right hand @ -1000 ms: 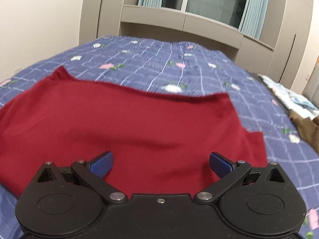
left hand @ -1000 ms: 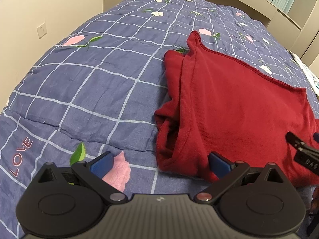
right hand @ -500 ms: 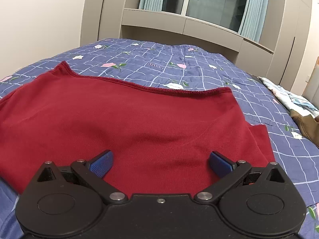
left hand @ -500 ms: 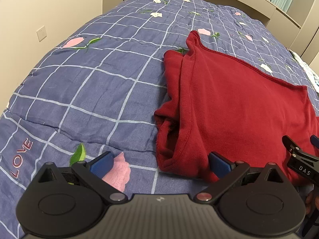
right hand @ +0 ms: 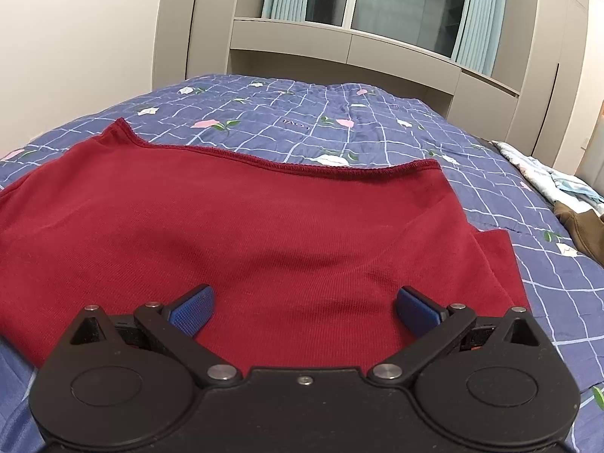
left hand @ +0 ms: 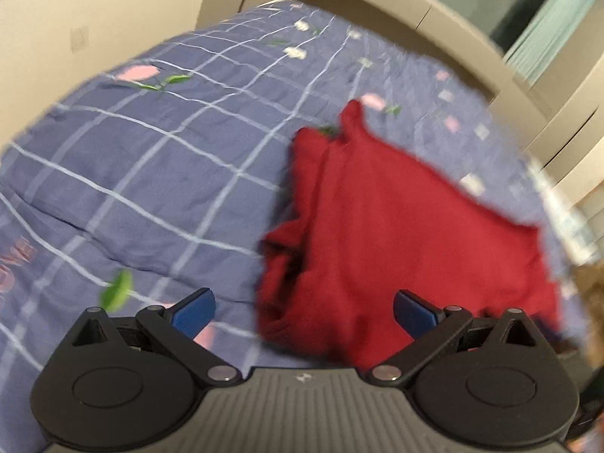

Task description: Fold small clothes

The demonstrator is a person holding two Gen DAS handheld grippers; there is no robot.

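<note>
Red knit fabric, a small garment (right hand: 241, 234), lies spread flat on a blue checked bedspread (right hand: 377, 128) printed with pink and white flowers. From the right wrist view, the right gripper (right hand: 304, 311) sits low at the garment's near edge, its blue-padded fingers (right hand: 192, 307) spread wide with nothing between them; the cloth stretches away ahead, its stitched hem running across the far side. A brown piece of clothing (right hand: 583, 232) and a pale patterned one (right hand: 547, 173) lie well apart at the bed's right side. The left wrist view is blurred. There the left gripper (left hand: 304, 311) is also wide open and empty, near the garment's (left hand: 396, 234) left end, where the cloth is bunched in folds; the right finger (left hand: 413, 309) shows against the red fabric, the left one against the bedspread (left hand: 151, 173). Whether either touches is unclear
</note>
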